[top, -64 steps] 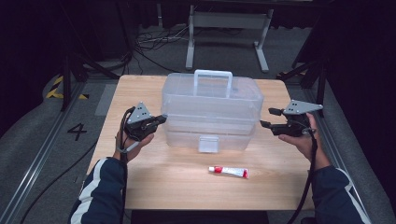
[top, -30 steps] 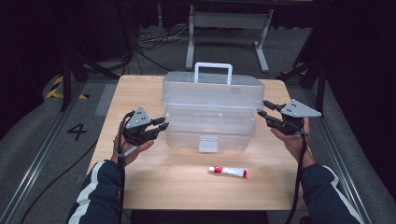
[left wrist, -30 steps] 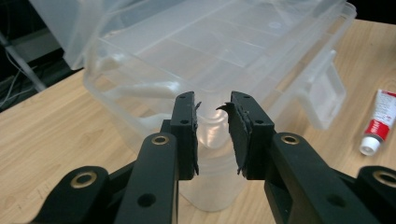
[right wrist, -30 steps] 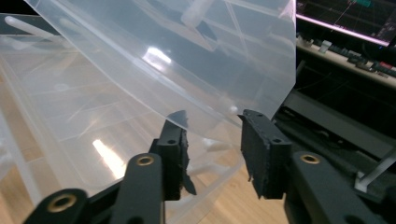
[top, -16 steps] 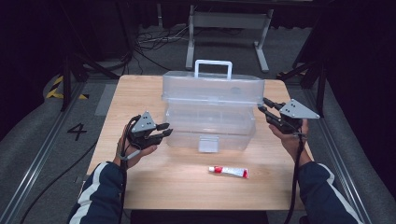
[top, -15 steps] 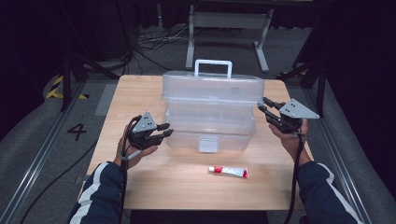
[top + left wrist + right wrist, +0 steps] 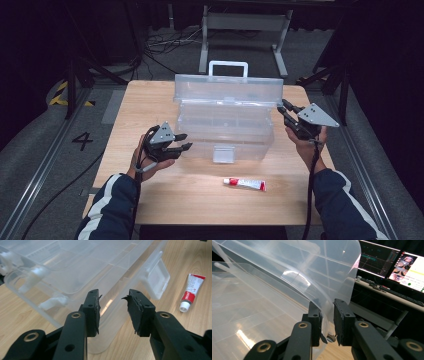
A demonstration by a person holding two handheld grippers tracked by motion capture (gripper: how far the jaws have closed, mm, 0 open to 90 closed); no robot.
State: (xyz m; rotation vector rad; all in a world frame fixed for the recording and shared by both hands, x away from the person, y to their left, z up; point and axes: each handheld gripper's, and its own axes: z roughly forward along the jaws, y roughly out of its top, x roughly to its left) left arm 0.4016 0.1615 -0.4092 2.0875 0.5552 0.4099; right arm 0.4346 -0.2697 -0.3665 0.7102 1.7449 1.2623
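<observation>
Jaws of the right gripper [image 7: 286, 111] have just been closing and now pinch the lid [image 7: 312, 272] edge between them, seen in the right gripper view w/ the clear sheet running down into the gap; pads press it from both sides; in the high view this gripper sits right of centre, at the box's [image 7: 225, 137] right end, lid raised a little there; jaws of the left gripper [image 7: 184, 141] have just been opening; released, nothing between them; in the left gripper view the gap between the two black jaws shows the box wall behind, not touched, w/ the latch [image 7: 156, 277] to the upper right of the jaws; in the high view the left gripper is left of centre, just beside the box's left front corner, apart from it; box stands mid-frame on the tabletop [image 7: 145, 105], white handle [image 7: 228, 65] at its top edge; tube [image 7: 244, 183] w/ red label lies lower centre, in front of the box, well apart from both grippers; same tube at right edge of left gripper view.
</observation>
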